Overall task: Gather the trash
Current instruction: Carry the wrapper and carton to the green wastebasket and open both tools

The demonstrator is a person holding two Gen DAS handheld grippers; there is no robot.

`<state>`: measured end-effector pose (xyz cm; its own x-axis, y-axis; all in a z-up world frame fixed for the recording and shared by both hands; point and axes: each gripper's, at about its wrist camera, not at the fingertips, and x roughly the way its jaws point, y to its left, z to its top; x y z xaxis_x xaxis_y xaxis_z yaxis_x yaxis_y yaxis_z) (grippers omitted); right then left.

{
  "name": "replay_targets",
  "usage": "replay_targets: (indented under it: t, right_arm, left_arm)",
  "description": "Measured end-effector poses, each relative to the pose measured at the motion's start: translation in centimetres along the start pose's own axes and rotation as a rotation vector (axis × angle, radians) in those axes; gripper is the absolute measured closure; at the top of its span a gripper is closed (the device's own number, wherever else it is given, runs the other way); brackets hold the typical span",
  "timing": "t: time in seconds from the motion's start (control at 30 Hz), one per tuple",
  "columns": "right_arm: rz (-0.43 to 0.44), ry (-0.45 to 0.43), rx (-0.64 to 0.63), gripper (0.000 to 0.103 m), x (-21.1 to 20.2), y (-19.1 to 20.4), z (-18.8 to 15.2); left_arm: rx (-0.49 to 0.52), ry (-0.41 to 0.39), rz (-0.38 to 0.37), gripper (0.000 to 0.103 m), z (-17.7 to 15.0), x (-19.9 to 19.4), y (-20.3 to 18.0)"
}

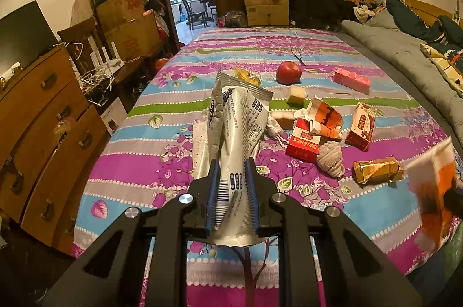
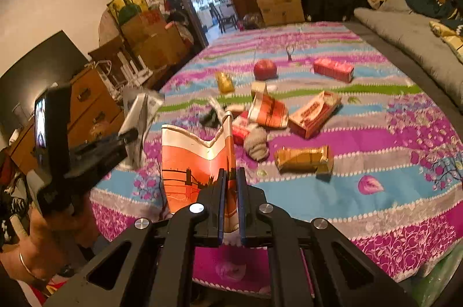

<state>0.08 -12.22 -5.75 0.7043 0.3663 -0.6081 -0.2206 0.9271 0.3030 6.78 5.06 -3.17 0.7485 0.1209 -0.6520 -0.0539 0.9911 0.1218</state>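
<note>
My left gripper (image 1: 233, 166) is shut on a crumpled silver foil bag (image 1: 237, 127), held above the bed; the bag also shows in the right wrist view (image 2: 141, 116). My right gripper (image 2: 231, 175) is shut on a crushed orange and white paper cup (image 2: 194, 162), blurred at the right edge of the left wrist view (image 1: 434, 191). More trash lies on the floral bedsheet (image 1: 144, 162): another crushed orange cup (image 1: 325, 116), a red carton (image 1: 302, 145), an orange box (image 1: 360, 130), a gold wrapper (image 1: 376, 169), a pink box (image 1: 351, 80) and a yellow wrapper (image 1: 247, 75).
A red apple (image 1: 288, 72), a balled sock (image 1: 330, 158) and a pale cube (image 1: 296, 95) lie among the trash. A wooden dresser (image 1: 43, 133) stands left of the bed. Grey bedding (image 1: 405, 52) lies on the right. Cardboard boxes (image 1: 266, 3) stand beyond the bed.
</note>
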Motion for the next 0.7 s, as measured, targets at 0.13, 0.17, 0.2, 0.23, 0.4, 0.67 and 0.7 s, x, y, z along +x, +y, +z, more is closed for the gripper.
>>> replay_targets:
  t: [0.13, 0.17, 0.2, 0.23, 0.4, 0.67, 0.7]
  right_arm:
    - [-0.015, -0.056, 0.000, 0.095, -1.4, -0.1, 1.0]
    - [-0.023, -0.071, 0.000, 0.095, -1.9, -0.2, 1.2]
    - [-0.029, -0.081, 0.001, 0.095, -2.1, -0.3, 1.4]
    - [-0.033, -0.090, 0.003, 0.095, -2.5, -0.5, 1.6]
    - [-0.064, -0.137, 0.006, 0.095, -3.9, -1.3, 2.3]
    - [-0.119, -0.246, 0.026, 0.095, -8.0, -3.3, 4.0]
    - [-0.129, -0.259, 0.027, 0.095, -8.6, -3.6, 4.2]
  left_arm:
    - [-0.003, -0.009, 0.001, 0.086, -0.2, -0.8, -0.3]
    - [0.002, -0.017, 0.001, 0.086, -0.2, -1.1, -0.5]
    - [0.006, -0.022, 0.002, 0.086, -0.2, -1.3, -0.6]
    - [0.013, -0.030, 0.004, 0.086, -0.2, -1.6, -0.8]
    - [0.026, -0.060, 0.006, 0.086, 0.1, -2.7, -1.6]
    - [0.057, -0.102, -0.020, 0.086, 1.6, -4.1, -3.3]
    - [0.065, -0.112, -0.026, 0.086, 1.9, -4.3, -3.8]
